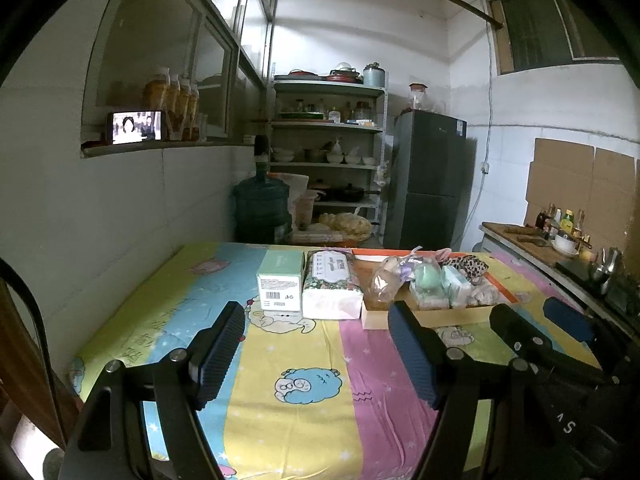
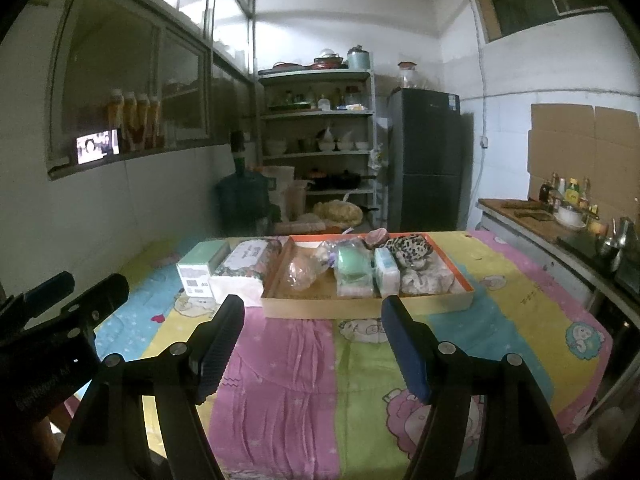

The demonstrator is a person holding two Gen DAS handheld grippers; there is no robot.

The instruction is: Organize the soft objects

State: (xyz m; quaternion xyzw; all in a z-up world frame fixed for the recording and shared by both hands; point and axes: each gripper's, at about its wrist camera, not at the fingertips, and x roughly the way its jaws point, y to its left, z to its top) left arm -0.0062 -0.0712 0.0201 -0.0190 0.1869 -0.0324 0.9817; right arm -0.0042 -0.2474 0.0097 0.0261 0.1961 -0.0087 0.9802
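Note:
A shallow cardboard box (image 2: 360, 307) with an orange rim sits at the far middle of the table. Inside lie a clear plastic bag (image 2: 302, 270), a mint green soft item (image 2: 352, 266), a tissue pack (image 2: 386, 270) and a leopard-print cloth (image 2: 412, 249). Left of the box stand a floral tissue pack (image 1: 330, 284) and a mint green carton (image 1: 280, 280). My left gripper (image 1: 316, 320) hovers open over the cloth, short of these, holding nothing. My right gripper (image 2: 312, 312) is open and empty too, just before the box's near wall.
A striped cartoon cloth (image 2: 304, 380) covers the table. A counter (image 2: 540, 224) with bottles and a bowl runs along the right. Behind the table stand a water jug (image 1: 262, 204), shelves (image 1: 326, 152) and a dark fridge (image 1: 430, 176). A wall closes the left side.

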